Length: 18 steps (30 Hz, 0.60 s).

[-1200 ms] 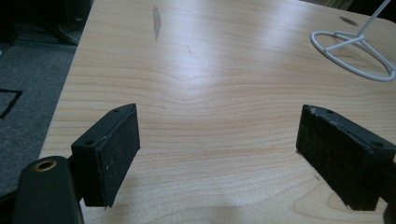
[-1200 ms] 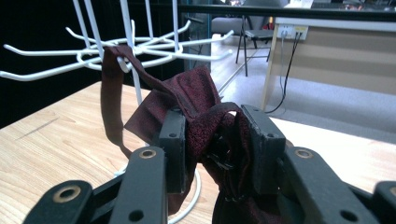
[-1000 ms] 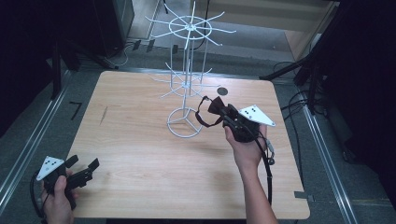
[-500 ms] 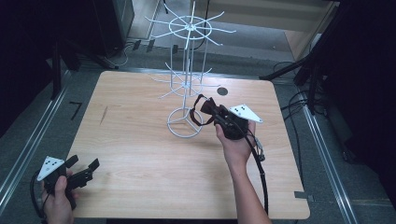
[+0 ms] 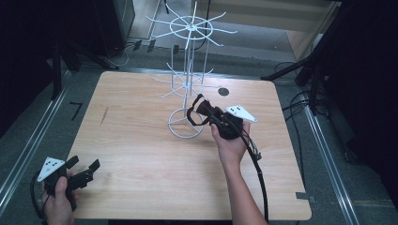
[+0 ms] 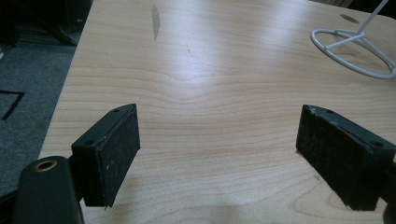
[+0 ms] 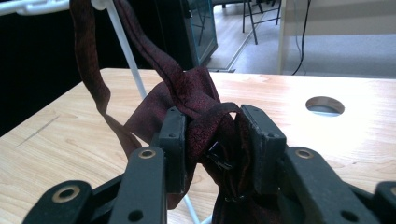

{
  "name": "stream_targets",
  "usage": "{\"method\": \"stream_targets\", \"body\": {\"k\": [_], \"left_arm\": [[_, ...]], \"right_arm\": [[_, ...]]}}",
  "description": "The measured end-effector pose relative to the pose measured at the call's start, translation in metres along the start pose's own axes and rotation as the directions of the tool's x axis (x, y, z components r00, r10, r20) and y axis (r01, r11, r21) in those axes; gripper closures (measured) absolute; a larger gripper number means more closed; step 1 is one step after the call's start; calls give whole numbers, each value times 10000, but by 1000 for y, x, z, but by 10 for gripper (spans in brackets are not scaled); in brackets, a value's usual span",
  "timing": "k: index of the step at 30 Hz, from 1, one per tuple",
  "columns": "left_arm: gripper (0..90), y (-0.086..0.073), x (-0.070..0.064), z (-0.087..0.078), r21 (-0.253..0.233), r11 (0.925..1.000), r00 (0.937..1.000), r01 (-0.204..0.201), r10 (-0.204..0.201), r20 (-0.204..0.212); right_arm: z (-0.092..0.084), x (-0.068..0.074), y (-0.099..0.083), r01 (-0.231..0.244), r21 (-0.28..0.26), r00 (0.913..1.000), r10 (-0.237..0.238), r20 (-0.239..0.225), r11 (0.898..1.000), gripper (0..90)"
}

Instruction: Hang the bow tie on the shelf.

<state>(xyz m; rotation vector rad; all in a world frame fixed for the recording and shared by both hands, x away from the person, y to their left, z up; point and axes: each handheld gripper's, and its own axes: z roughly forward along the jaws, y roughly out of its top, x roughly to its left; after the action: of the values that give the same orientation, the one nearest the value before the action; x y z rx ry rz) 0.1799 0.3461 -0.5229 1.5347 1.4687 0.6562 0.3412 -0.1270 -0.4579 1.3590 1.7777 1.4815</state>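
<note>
Your right gripper (image 7: 212, 140) was clamped on a dark red tie (image 7: 187, 88), jaws pressed in on the bunched, knotted part; a strap-like loop of the same cloth ran up and over a white prong of the rack (image 5: 187, 89). In the high view the tie (image 5: 197, 112) sat just above the rack's ring base, near the middle of the table (image 5: 141, 154), with your right gripper (image 5: 209, 115) beside the rack's pole. Judgement: the tie was light and limp, thin woven cloth that creased and folded under the pads; it would not keep a shape, and the loop would sag or snag on a prong if pulled sideways. The knot was the thickest part and looked like the best hold, which you already had; a small dark clip or buckle showed at the pinch, exact kind not clear. The cloth looked slightly slick, so a firm pinch seemed wise. Nothing fragile, though the wire rack looked light and could tip if the loop tugged it. Your left gripper (image 6: 219, 140) hung over the table's near left corner with jaws wide apart and nothing between them; in the high view your left gripper (image 5: 77, 171) was well apart from the rack. Room: bare wood lay left of and nearer than the rack; a round hole (image 5: 223, 92) lay just behind it; prongs crowded the space above the tie; the right edge was near your forearm.
</note>
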Motion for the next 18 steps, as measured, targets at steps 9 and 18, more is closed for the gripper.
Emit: {"method": "stream_targets", "body": {"k": [9,18], "left_arm": [[144,0,0,0,36,10000,10000,11,-11,-8],[144,0,0,0,37,10000,10000,57,-57,10]], "right_arm": [[11,-2,-8,-236,310,9996,242,-176,9992,647],[23,0,-19,-418,673,9987,437,-256,9969,644]]}}
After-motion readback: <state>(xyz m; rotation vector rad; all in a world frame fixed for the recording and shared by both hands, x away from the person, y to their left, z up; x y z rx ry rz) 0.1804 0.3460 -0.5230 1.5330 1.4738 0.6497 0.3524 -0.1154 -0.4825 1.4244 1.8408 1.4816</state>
